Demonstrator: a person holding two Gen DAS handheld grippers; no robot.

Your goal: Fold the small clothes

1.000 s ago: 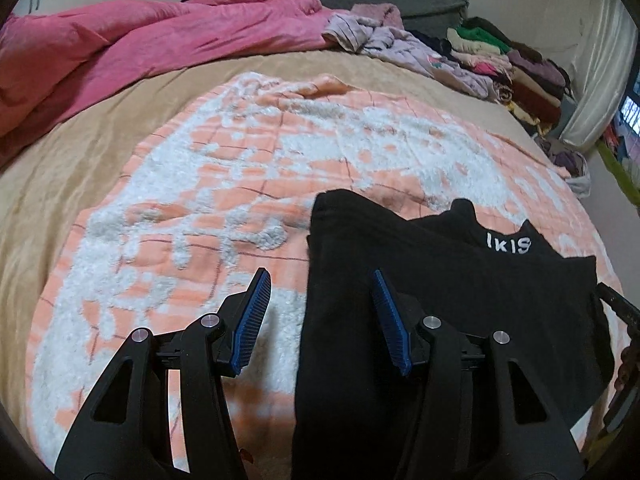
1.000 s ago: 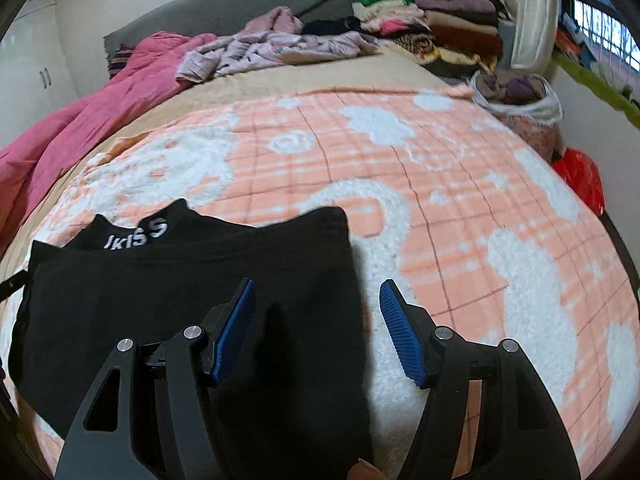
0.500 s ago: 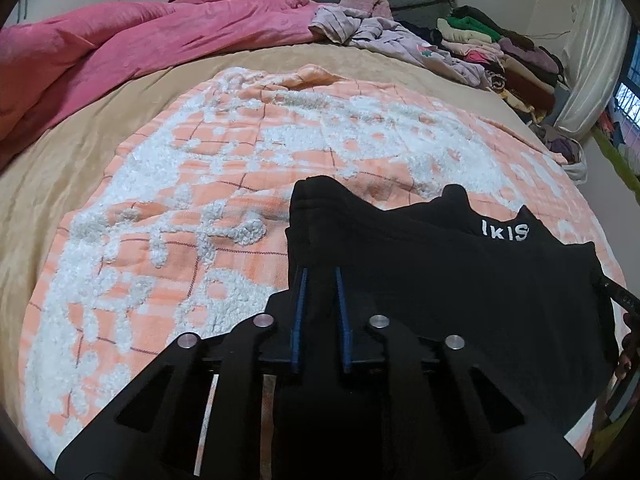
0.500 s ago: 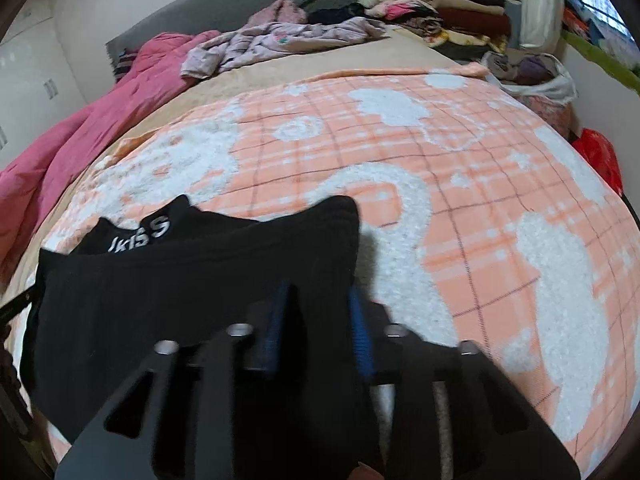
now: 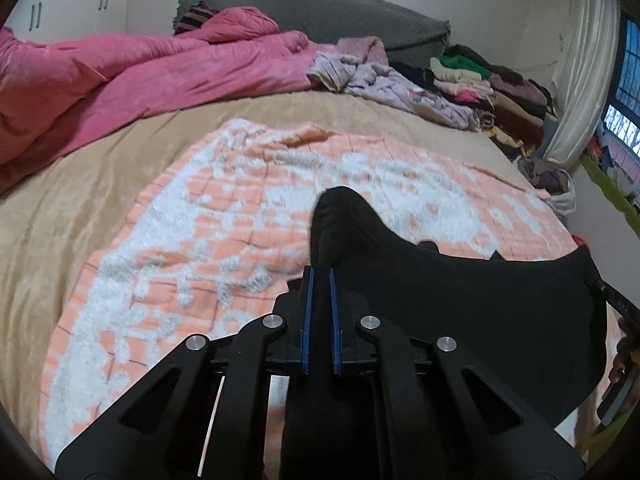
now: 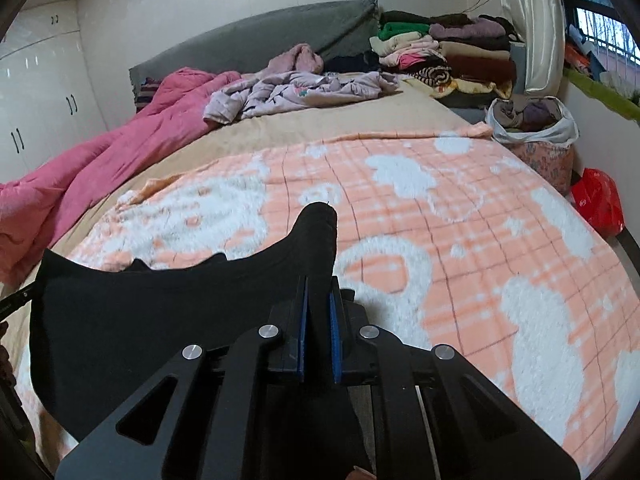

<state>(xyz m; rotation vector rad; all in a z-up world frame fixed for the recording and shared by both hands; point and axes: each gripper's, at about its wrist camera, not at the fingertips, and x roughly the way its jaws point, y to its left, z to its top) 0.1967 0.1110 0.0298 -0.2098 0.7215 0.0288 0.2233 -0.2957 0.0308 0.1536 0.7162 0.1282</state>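
Low in the middle of both views, one soft black garment (image 5: 460,300) hangs lifted between two grippers, sagging in a curve over the fluffy orange-and-white blanket (image 5: 200,240). Left gripper (image 5: 320,276) has its jaws closed tight on one corner, and right gripper (image 6: 319,284) has its jaws closed tight on the other. Each has two blue ribbed pads (image 6: 305,332). One puffy pink quilt (image 5: 140,80) lies at upper left.
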